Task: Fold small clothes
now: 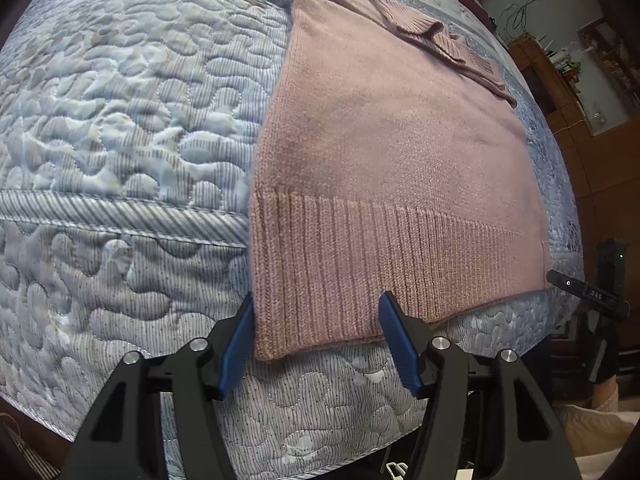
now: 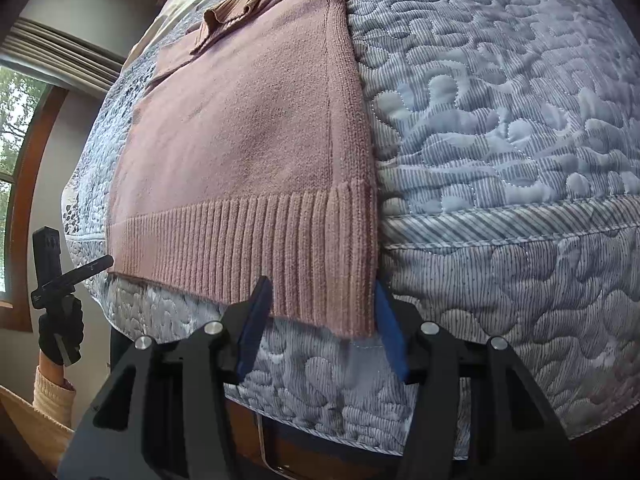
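Observation:
A pink knitted sweater (image 1: 384,148) lies flat on the quilted bed, its ribbed hem (image 1: 340,264) draped over the near edge and both sleeves folded in across the top. My left gripper (image 1: 316,304) is open, its blue pads straddling the hem's left corner. In the right wrist view the same sweater (image 2: 248,136) shows, and my right gripper (image 2: 322,292) is open around the hem's right corner (image 2: 344,280). Each view catches the other gripper (image 1: 588,292) (image 2: 76,272) at its edge. Neither pair of pads pinches the fabric.
The blue-grey quilted cover (image 1: 120,128) spreads wide on both sides of the sweater (image 2: 500,120). A wooden shelf with clutter (image 1: 560,68) stands at the far right. A window (image 2: 16,152) and a gloved hand (image 2: 60,332) show at left.

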A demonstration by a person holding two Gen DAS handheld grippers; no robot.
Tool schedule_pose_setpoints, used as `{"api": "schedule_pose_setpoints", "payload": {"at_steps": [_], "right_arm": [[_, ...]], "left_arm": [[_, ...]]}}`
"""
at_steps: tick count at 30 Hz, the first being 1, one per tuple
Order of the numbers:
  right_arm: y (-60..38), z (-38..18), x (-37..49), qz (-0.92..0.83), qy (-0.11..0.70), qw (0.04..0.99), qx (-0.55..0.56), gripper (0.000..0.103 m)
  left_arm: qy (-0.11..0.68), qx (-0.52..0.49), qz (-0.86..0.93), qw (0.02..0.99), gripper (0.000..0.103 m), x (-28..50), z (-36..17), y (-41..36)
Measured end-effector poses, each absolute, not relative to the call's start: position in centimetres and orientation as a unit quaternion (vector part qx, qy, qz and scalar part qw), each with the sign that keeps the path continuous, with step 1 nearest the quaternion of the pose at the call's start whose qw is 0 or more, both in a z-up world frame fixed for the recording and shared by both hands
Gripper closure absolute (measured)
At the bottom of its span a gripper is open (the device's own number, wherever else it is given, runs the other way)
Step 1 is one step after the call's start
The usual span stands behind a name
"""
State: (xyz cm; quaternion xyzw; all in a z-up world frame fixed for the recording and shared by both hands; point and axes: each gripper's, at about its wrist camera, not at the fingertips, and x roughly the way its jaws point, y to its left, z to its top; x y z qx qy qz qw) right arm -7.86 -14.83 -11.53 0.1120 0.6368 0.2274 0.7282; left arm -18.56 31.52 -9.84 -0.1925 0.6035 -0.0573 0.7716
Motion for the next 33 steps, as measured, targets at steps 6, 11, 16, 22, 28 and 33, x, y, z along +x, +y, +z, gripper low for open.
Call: {"api": "schedule_pose_setpoints", "payload": {"at_steps": [6, 11, 16, 22, 28, 33], "right_arm": [[-14.5, -12.0, -7.5, 0.229, 0.638, 0.726, 0.116, 0.054], [-14.6, -12.4, -7.6, 0.245, 0.641, 0.716, 0.131, 0.069], [-15.0, -13.0, -7.6, 0.247, 0.647, 0.705, 0.153, 0.086], [-15.6, -11.7, -7.3, 0.275, 0.636, 0.699, 0.175, 0.093], [-16.2, -9.2, -5.9, 0.305, 0.608, 0.696, 0.231, 0.094], [-16.2, -6.8, -3.1, 0.312, 0.583, 0.709, 0.246, 0.094]], "left_arm": [[0.608, -0.181, -0.053, 0.771, 0.05, -18.5, -10.0, 31.2], [0.603, -0.209, -0.047, 0.768, 0.057, -18.1, -10.4, 32.1], [0.598, -0.256, -0.059, 0.757, 0.082, -17.9, -11.0, 33.1], [0.586, -0.249, -0.056, 0.769, 0.092, -17.9, -9.9, 33.1], [0.535, -0.265, -0.087, 0.797, 0.093, -17.4, -6.2, 33.6], [0.512, -0.274, -0.095, 0.809, 0.093, -14.7, -4.5, 34.2]]}}
